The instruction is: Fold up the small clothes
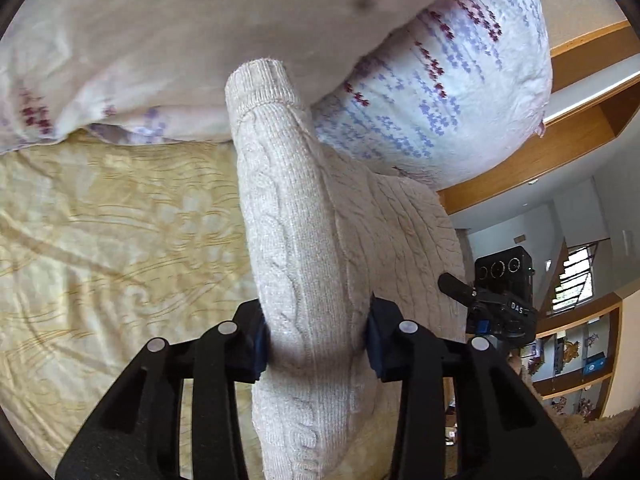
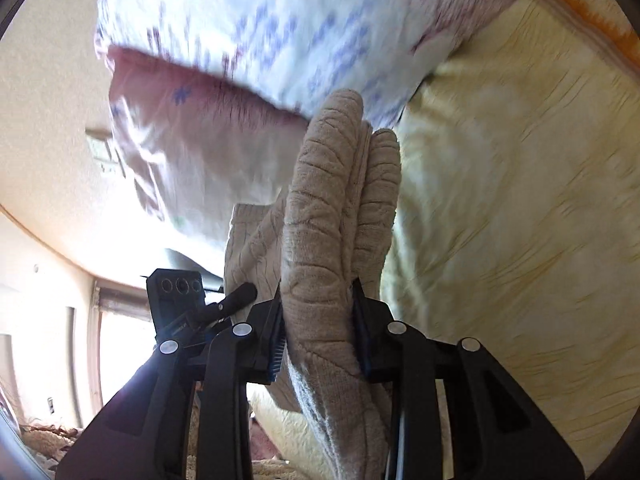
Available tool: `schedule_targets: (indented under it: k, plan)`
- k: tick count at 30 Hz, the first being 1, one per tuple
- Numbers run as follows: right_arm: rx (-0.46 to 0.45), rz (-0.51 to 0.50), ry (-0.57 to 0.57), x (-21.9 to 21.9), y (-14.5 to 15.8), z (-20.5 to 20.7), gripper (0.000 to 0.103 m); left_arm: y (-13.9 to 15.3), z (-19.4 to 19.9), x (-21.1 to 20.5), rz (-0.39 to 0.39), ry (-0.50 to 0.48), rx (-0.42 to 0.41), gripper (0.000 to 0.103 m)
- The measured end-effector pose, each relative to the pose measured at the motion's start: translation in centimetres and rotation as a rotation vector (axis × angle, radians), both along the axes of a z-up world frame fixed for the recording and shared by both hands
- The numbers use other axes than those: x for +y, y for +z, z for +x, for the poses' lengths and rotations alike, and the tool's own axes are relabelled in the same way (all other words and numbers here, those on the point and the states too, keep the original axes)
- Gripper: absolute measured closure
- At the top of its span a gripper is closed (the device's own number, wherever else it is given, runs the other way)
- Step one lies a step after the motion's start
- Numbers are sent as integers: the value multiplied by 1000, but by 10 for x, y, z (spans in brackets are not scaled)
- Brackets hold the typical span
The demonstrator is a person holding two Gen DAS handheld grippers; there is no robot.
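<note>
A cream cable-knit sweater (image 1: 304, 248) hangs lifted above the bed. My left gripper (image 1: 316, 340) is shut on a bunched fold of it, with a ribbed cuff end (image 1: 260, 84) sticking forward past the fingers. My right gripper (image 2: 318, 328) is shut on another thick bunched part of the same sweater (image 2: 324, 220), with several folds pressed between its pads. Each gripper shows in the other's view, the right one in the left wrist view (image 1: 500, 296) and the left one in the right wrist view (image 2: 188, 300), close beside the sweater.
The bed has a yellow patterned bedspread (image 1: 100, 240), also in the right wrist view (image 2: 520, 200). A white pillow with blue and red flower print (image 1: 440, 80) lies just ahead, also in the right wrist view (image 2: 260, 20). Wooden shelves (image 1: 580, 360) stand beyond the bed.
</note>
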State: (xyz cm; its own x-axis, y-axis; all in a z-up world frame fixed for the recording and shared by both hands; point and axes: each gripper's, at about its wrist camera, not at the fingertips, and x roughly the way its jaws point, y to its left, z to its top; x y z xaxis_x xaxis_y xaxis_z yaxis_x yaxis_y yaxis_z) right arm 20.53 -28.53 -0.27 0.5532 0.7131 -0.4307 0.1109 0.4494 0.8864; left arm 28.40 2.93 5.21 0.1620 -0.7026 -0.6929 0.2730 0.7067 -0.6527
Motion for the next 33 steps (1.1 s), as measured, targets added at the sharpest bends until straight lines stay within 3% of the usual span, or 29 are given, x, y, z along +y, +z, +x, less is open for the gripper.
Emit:
schedule_targets:
  k: [3,6,8,11,15,19,21,24,27,29,30,33]
  plan:
    - [66,-40,40,26,-20,5,75,-23,2,32,80,81,53,63]
    - [122,-100,-8,21,-32,6,75,-48,3,54,41,178,118,57]
    - [135,-143,-5,20,-32,7,74,-55,2,54,45,205,119,42]
    - [112,-222,11,20,-16,10,71,-44,-3,50,146,224,50,30]
    - [18,-243,-124,2,5,5,49,-9,-15,38,272,263,-136,21]
    - [8,-254,-156,-3,9,20,49,22,-31,16,320,203,-340,13]
    - [10,-289,-130,4,6,32,49,25,-31,0,328,147,-369,11]
    - [33,-304,-89,15,-4,40,49,15,-23,-19,317,89,-332,11]
    - [50,-303,-60,20,-9,44,59,6,-18,-24,323,66,-308,11]
    - [52,-312,-48,20,-10,43,76,4,-14,-29,328,50,-312,11]
    - [48,-331,-47,20,-10,42,92,3,-12,-30,326,43,-311,11]
    - [8,-305,-72,18,-2,33,94,2,-10,-30,299,17,-295,13]
